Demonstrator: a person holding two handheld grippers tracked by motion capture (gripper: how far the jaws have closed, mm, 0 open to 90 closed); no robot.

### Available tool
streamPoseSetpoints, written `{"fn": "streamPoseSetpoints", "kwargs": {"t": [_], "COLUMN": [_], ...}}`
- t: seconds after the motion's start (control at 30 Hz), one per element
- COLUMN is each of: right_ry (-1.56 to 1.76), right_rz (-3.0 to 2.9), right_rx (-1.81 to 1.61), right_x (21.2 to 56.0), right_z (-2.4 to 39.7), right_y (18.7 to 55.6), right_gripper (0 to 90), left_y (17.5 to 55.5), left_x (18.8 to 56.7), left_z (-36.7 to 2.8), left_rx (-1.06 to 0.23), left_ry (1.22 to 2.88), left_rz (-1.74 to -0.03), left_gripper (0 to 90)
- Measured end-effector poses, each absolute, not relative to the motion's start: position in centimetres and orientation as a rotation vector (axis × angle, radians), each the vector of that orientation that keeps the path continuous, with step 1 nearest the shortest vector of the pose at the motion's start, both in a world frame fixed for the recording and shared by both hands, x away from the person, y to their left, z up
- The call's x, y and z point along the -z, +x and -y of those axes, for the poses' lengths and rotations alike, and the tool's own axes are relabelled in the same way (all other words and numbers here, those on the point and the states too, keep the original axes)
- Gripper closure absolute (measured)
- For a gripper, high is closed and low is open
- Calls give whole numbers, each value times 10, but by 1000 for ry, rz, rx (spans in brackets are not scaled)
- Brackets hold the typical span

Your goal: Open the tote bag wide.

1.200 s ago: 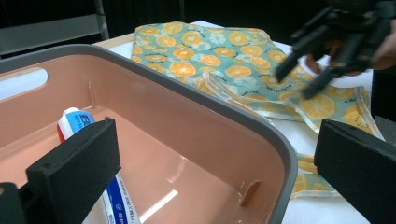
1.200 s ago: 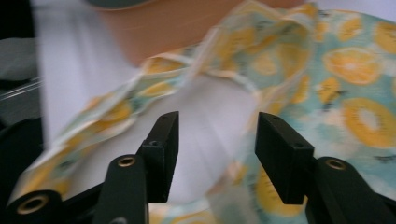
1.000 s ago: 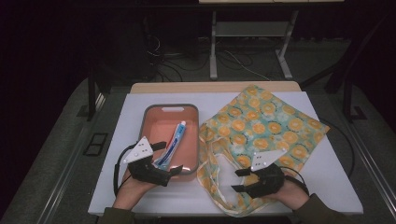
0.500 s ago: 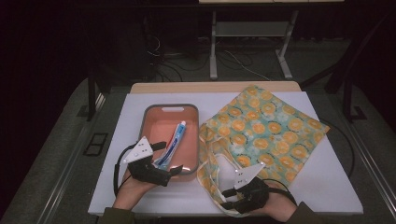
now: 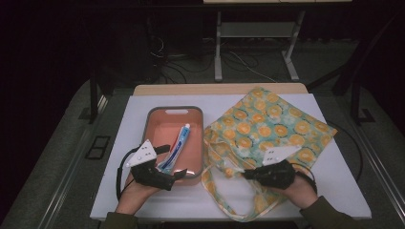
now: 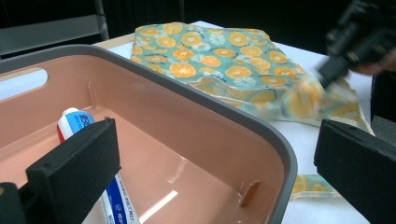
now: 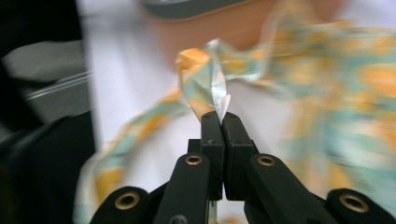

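An orange-print tote bag [image 5: 267,121] lies flat on the right half of the white table, its straps trailing toward the front edge. My right gripper [image 5: 245,174] is shut on a fold of the bag's strap [image 7: 201,77], pinched at the jaw tips [image 7: 219,117]. A pink tray with a grey rim [image 5: 174,110] sits to the left and holds a blue and white toothpaste tube [image 5: 176,142]. My left gripper [image 5: 172,161] stands open at the tray's near right corner, one jaw inside beside the tube [image 6: 77,122] and one outside the rim [image 6: 243,122].
The table's front edge runs just behind both hands. Bare white tabletop [image 5: 334,176] lies right of the bag. A strap loop [image 5: 224,210] rests near the front edge. Table legs and cables stand on the dark floor beyond.
My right gripper dipped toward the front edge, then came back up and right with the strap pinched in it. The left gripper has stayed put.
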State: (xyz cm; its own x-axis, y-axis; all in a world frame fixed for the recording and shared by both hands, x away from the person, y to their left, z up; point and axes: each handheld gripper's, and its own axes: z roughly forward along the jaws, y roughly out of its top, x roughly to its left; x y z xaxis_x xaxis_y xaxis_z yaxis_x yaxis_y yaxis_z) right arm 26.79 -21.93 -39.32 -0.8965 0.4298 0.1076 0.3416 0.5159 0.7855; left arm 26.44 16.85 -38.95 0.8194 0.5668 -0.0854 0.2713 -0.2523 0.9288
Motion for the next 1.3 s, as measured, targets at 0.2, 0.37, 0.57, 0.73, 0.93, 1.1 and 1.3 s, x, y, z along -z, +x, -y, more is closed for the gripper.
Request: {"fn": "streamPoseSetpoints", "kwargs": {"t": [0.2,0.37,0.57,0.73,0.93,1.1,1.3], "right_ry": [838,982,1148,1240,1352,1399,1448], "right_rz": [-2512,-2398,-2317,-2279,-2251,-2293,-2270], "right_rx": [-1337,-1271,-1164,-1049,-960,-876,-989], "right_x": [385,386,396,410,428,442,435], "right_z": [257,291,326,349,371,372,374], "right_y": [292,313,335,350,364,369,368], "right_gripper": [886,887,888,887,887,879,563], "left_y": [264,264,264,264,264,264,264], "left_x": [389,389,389,389,390,390,389], "left_z": [-168,-168,-169,-168,-168,-168,-168], "left_rx": [-319,-319,-318,-319,-319,-321,-320], "left_ry": [1847,1847,1847,1847,1846,1847,1848], "left_rz": [-637,-636,-636,-636,-636,-636,-635], "left_gripper": [0,0,0,0,0,0,0]}}
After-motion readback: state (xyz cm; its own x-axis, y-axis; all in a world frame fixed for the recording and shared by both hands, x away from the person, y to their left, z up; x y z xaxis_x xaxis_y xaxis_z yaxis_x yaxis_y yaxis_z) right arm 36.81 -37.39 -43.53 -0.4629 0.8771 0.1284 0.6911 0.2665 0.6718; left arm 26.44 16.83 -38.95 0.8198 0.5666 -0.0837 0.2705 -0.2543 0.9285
